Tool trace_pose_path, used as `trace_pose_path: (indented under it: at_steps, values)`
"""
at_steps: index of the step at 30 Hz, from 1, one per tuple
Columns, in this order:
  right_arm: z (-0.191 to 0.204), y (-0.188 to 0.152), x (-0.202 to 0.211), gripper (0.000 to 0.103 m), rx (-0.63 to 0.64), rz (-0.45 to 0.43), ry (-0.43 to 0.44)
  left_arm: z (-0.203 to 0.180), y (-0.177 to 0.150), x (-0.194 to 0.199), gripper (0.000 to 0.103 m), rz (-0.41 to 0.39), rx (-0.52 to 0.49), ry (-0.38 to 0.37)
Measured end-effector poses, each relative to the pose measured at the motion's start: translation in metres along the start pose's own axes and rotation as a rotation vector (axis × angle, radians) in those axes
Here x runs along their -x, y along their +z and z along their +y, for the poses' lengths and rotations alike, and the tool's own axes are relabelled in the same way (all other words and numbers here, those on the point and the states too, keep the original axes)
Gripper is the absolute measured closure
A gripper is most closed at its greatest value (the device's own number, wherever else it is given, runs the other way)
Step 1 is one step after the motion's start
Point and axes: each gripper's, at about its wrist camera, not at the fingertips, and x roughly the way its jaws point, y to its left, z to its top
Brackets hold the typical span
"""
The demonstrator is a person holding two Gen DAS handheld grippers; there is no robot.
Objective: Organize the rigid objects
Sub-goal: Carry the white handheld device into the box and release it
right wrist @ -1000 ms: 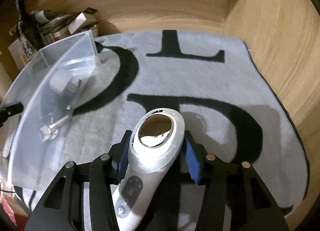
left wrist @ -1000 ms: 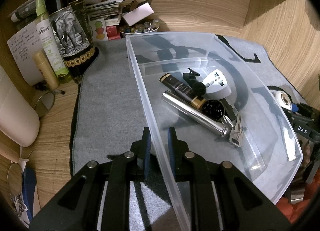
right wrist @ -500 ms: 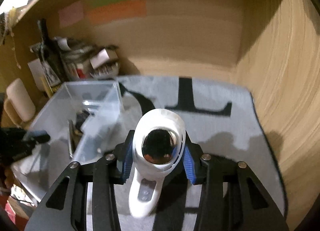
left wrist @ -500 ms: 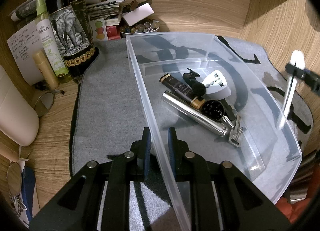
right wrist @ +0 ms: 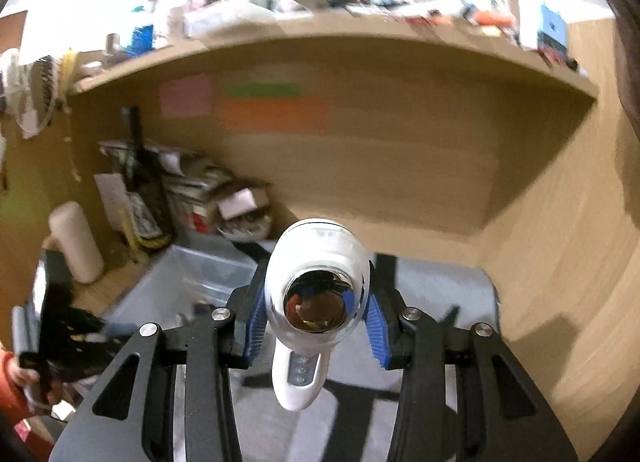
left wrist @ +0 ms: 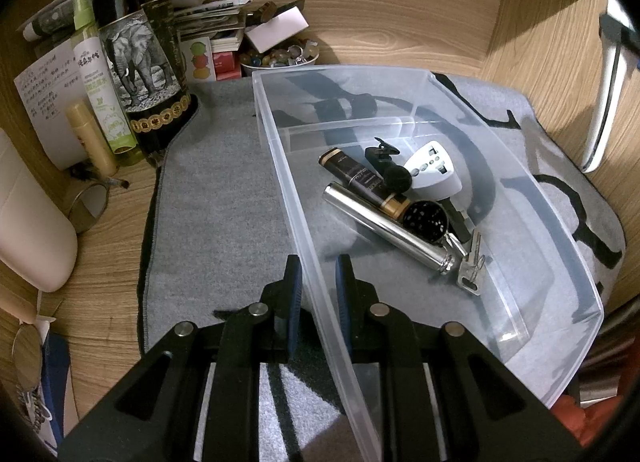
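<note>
Left wrist view: my left gripper (left wrist: 316, 282) pinches the near wall of the clear bin (left wrist: 520, 198), which sits on the grey mat (left wrist: 224, 198). Inside lie a chrome tube (left wrist: 384, 228), dark tube (left wrist: 360, 178), white adapter (left wrist: 434, 172) and keys (left wrist: 472, 266). A wine bottle (left wrist: 140, 58) and spray bottle (left wrist: 98, 78) crowd the left. My right gripper (right wrist: 316, 322) clamps the white handheld device (right wrist: 314, 302) in the air above the mat, bin at lower left.

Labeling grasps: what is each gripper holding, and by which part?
Left gripper pinches the clear bin by its near side wall. Right gripper clamps the white handheld device by its rounded head.
</note>
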Motion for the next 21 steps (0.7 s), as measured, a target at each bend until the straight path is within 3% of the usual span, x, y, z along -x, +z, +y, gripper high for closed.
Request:
trace_pose_path:
  at_steps: [8,21]
  values:
    - [0.049,0.006,-0.019,0.064,0.096,-0.005,0.132,0.0,0.0,0.0,0.087,0.001,0.001,0.001]
    - [0.081,-0.013,-0.083,0.064,0.141,0.166,0.243,0.0,-0.001,0.0,0.086,-0.004,0.007,-0.003]
